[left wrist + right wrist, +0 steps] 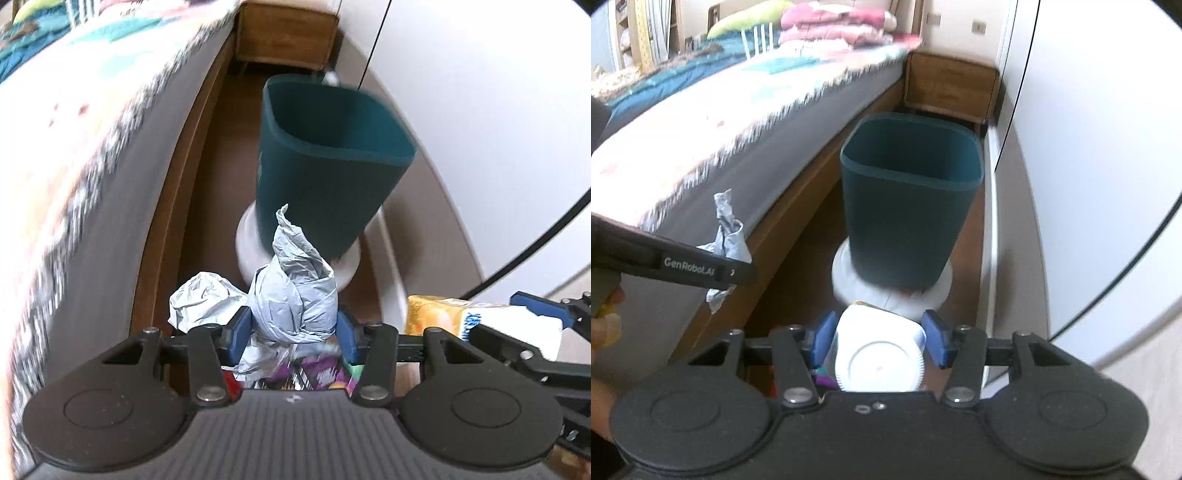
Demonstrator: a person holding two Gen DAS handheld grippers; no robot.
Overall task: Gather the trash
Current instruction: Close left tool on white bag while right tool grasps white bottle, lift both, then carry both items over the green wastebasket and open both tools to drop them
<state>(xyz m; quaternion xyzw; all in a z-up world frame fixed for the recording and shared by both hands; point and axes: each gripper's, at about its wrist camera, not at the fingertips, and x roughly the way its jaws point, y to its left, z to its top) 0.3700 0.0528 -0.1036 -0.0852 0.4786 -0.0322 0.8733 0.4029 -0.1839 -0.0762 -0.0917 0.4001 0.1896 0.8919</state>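
Teal bin [332, 162] open-mouthed between bed edge [173, 192] and wall, left gripper [291, 328] clamping crumpled paper [295, 295], right gripper [879, 332] a carton [879, 354].

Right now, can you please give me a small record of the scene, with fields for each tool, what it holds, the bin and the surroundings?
left tool: shut on crumpled grey paper
right tool: shut on juice carton, white cap facing the camera
bin: dark teal, upright, open top, ahead of both tools
under bin: round white base
left of bin: bed with patterned cover
right of bin: white wall
other trash: second crumpled paper below left tool
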